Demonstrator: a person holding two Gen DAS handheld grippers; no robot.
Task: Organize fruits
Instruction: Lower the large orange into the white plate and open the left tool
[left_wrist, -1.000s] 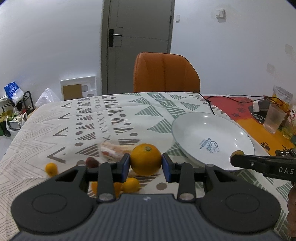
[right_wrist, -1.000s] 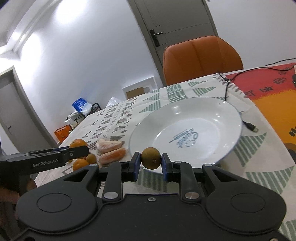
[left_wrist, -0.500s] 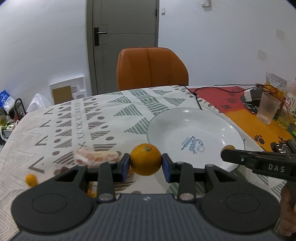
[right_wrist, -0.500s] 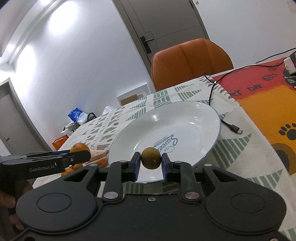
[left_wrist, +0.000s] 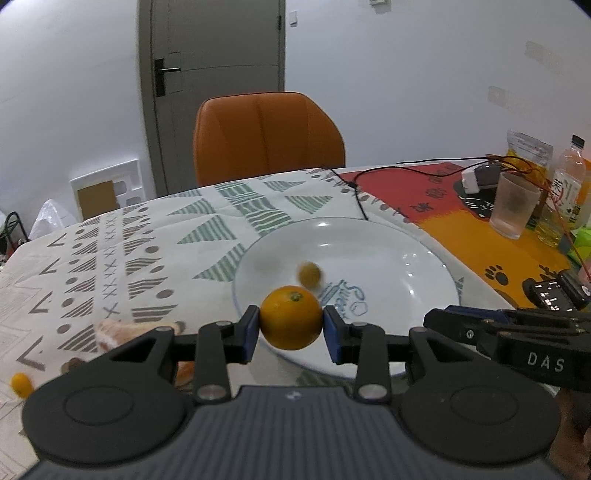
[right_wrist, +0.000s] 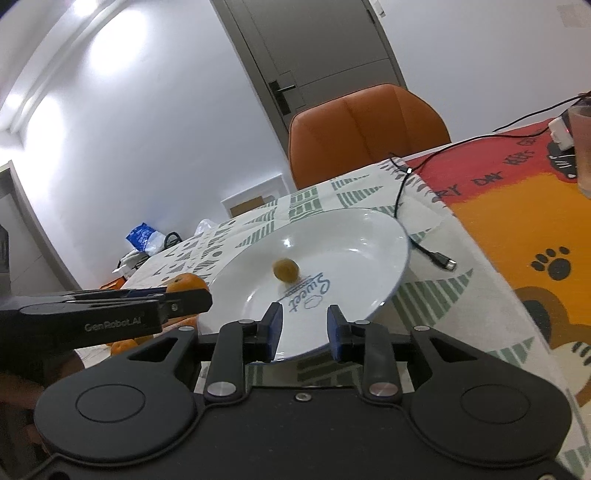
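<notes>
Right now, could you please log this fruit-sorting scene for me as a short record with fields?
left gripper: shut on the orange, held over the near rim of the plate
right gripper: open, nothing between its fingers, at the plate's near edge
plate: white, on the patterned tablecloth
small brown fruit: inside the plate, blurred
fruit outside the plate: peeled citrus piece and small orange fruit on the cloth at left

Orange chair (left_wrist: 267, 138) behind table; grey door (left_wrist: 210, 85) (closed) behind it; patterned tablecloth (left_wrist: 147, 243); black cable (right_wrist: 413, 206); plastic cup (left_wrist: 511, 206) beside drink bottle (left_wrist: 567, 181) at right.
</notes>
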